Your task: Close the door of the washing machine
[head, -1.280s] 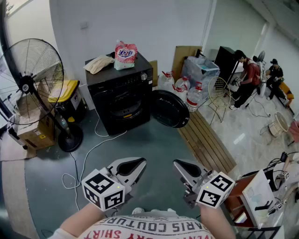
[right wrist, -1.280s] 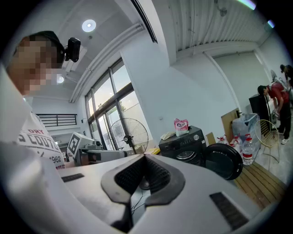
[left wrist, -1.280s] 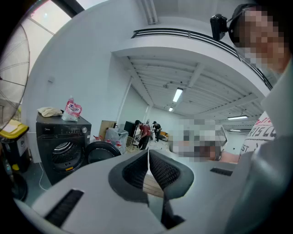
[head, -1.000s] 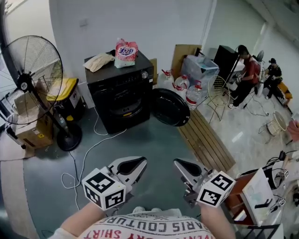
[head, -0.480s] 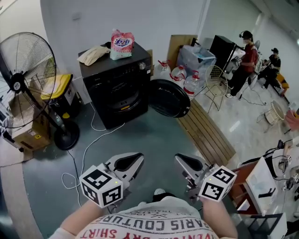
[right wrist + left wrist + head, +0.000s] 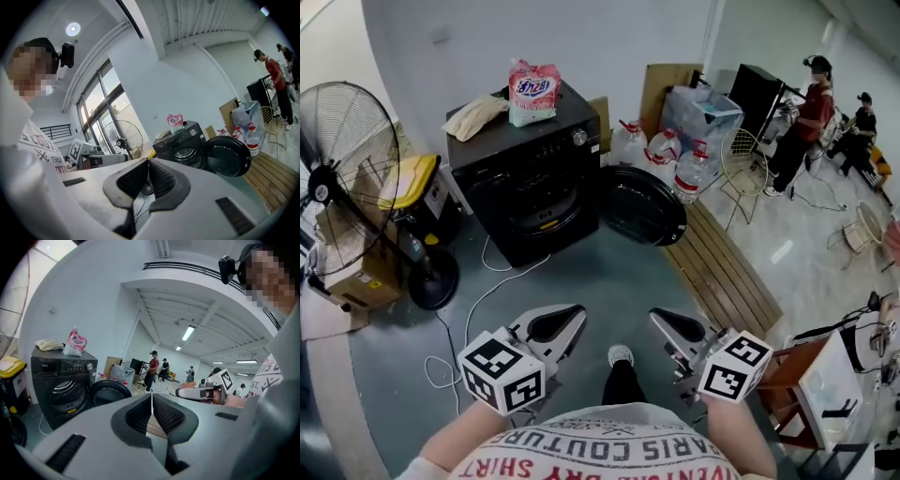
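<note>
Grey floor (image 6: 581,277), white wall (image 6: 609,42) — washing machine (image 6: 520,164) door (image 6: 642,208) open — left gripper (image 6: 577,314), right gripper (image 6: 657,320) closed

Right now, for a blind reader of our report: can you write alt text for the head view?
A black washer stands across the floor, its round door swung wide open. In the foreground, the left claw and right claw are shut and empty.

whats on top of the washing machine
A pink bag and a beige cloth lie on the washing machine. Anything beneath them is covered.
</note>
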The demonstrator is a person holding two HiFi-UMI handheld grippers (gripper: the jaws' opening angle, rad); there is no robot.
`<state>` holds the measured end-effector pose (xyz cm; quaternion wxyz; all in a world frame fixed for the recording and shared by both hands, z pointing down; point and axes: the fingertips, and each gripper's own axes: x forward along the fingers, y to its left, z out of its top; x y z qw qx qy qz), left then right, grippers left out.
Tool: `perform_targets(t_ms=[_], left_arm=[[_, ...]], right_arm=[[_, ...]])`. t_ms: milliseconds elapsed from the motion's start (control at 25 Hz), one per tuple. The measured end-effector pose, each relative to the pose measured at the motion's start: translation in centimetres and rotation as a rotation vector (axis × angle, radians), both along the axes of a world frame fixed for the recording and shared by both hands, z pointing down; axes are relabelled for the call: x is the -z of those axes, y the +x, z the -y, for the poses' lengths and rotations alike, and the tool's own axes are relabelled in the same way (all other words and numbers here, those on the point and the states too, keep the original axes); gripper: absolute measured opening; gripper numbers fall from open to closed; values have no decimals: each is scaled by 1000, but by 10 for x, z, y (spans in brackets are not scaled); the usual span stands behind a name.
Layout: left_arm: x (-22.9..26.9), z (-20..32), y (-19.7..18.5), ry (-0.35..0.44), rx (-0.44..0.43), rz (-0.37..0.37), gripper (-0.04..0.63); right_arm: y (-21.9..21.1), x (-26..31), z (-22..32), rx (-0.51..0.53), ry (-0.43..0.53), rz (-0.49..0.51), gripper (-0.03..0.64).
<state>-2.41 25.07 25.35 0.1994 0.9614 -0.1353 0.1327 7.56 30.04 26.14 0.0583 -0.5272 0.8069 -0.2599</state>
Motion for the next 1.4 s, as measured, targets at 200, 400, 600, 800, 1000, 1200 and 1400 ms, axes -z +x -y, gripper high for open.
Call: perform_targets(t_ms=[200, 400, 600, 800, 1000, 1200, 1400], left_arm=[[-20, 55, 61, -31, 28, 39, 34], [-37, 108, 126, -68, 44, 74, 35], [-45, 147, 171, -82, 66, 87, 34], [-55, 175, 192, -105, 81, 89, 34], [-73, 194, 201, -145, 84, 100, 35], [-95, 221, 212, -188, 71, 117, 35], [-109, 254, 222, -221, 49, 129, 34]], right_arm=[[67, -18, 57, 13, -31, 31, 25], [126, -33, 110, 48, -65, 27, 25], [181, -42, 144, 55, -86, 4, 25], [220, -57, 169, 47, -108, -40, 29], [246, -80, 192, 72, -145, -136, 218], [271, -111, 222, 98, -203, -259, 318], [300, -153, 258, 136, -282, -379, 341]])
